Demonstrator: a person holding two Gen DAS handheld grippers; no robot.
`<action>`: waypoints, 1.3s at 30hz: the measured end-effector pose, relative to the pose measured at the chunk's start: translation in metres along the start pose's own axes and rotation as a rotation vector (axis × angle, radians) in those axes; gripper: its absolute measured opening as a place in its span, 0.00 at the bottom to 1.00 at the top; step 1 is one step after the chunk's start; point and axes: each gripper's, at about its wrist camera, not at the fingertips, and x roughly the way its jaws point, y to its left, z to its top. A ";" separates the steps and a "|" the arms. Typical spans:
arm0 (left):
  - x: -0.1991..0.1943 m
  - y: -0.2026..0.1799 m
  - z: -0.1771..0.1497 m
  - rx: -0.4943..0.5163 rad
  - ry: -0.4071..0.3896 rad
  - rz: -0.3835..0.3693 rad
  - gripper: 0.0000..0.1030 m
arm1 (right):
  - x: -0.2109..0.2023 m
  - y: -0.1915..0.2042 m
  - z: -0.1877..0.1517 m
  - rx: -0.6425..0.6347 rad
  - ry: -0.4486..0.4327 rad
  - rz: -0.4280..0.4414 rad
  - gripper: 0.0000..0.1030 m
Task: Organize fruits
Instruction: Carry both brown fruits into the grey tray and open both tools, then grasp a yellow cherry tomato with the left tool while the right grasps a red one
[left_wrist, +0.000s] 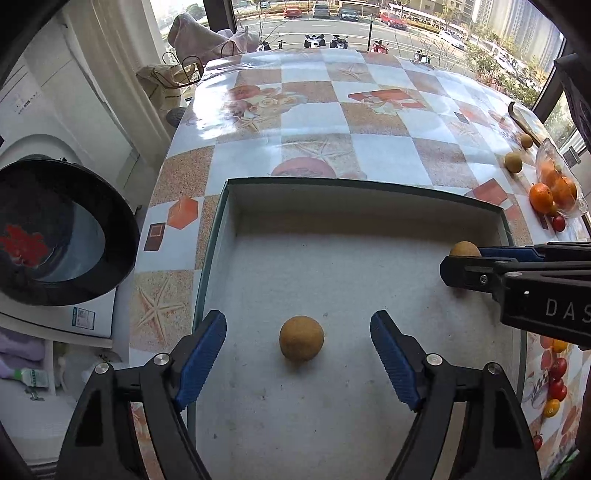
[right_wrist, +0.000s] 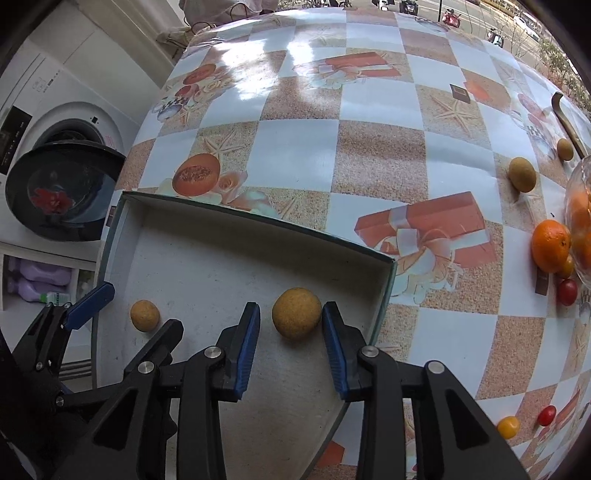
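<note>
A shallow white box (left_wrist: 369, 206) (right_wrist: 207, 229) sits on the checked table. One brown round fruit (left_wrist: 301, 338) (right_wrist: 144, 315) lies in it between the open fingers of my left gripper (left_wrist: 298, 326), untouched. A second brown fruit (right_wrist: 296, 313) (left_wrist: 464, 249) lies near the box's right wall, between the jaws of my right gripper (right_wrist: 291, 314); the jaws stand slightly apart from it. The right gripper shows side-on in the left wrist view (left_wrist: 454, 271). The left gripper's finger (right_wrist: 90, 304) shows at the left of the right wrist view.
To the right on the table lie two more brown fruits (right_wrist: 522, 174) (right_wrist: 564, 149), an orange (right_wrist: 550, 245), a clear bag of oranges (left_wrist: 561, 182), and cherry tomatoes (right_wrist: 567, 291) (right_wrist: 508, 427). A washing machine with an open door (right_wrist: 62, 192) stands beside the table's left edge.
</note>
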 end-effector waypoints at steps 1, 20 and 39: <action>0.000 0.001 0.000 -0.003 0.000 0.002 0.79 | -0.005 0.000 0.000 0.002 -0.010 0.011 0.48; -0.033 -0.047 -0.001 0.105 -0.034 -0.018 0.79 | -0.074 -0.053 -0.028 0.147 -0.133 0.012 0.78; -0.057 -0.152 -0.007 0.259 -0.038 -0.137 0.79 | -0.113 -0.200 -0.142 0.445 -0.137 -0.137 0.78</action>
